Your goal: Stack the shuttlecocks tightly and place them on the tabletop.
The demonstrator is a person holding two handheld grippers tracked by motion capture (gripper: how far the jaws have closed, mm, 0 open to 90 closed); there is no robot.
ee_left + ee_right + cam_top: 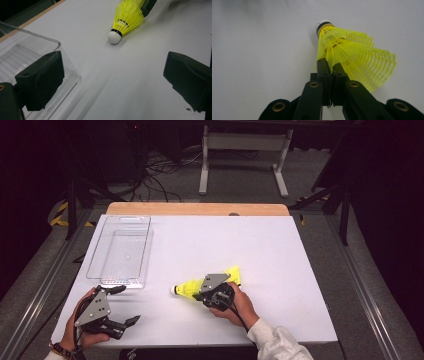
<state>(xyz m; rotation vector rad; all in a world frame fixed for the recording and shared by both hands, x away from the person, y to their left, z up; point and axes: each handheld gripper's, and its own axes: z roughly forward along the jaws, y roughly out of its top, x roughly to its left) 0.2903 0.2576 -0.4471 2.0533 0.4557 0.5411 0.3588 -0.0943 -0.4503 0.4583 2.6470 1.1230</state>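
**Got the yellow shuttlecock pinched in my right jaws**

So my right gripper (pixel 216 292) is clamped down on the skirt of the shuttlecock (pixel 192 287). From the right gripper view the jaws are squeezed tight together, with a bit of the yellow mesh caught between them, and the rest of the skirt fans out to one side of the tips. The white cork nose points straight away from the jaws, out ahead of them, resting on the white desk (pixel 280 270).

Relative to the shuttlecock, my left gripper (pixel 120 306) sits well apart, on the cork side and a bit closer to me. Its jaws are spread wide with nothing between them, just bare desk. In the left gripper view the cork faces roughly toward that gap.

The clear plastic tray (pixel 120 251) lies beyond the cork end of the shuttlecock, off toward the desk's far left, not touching it.
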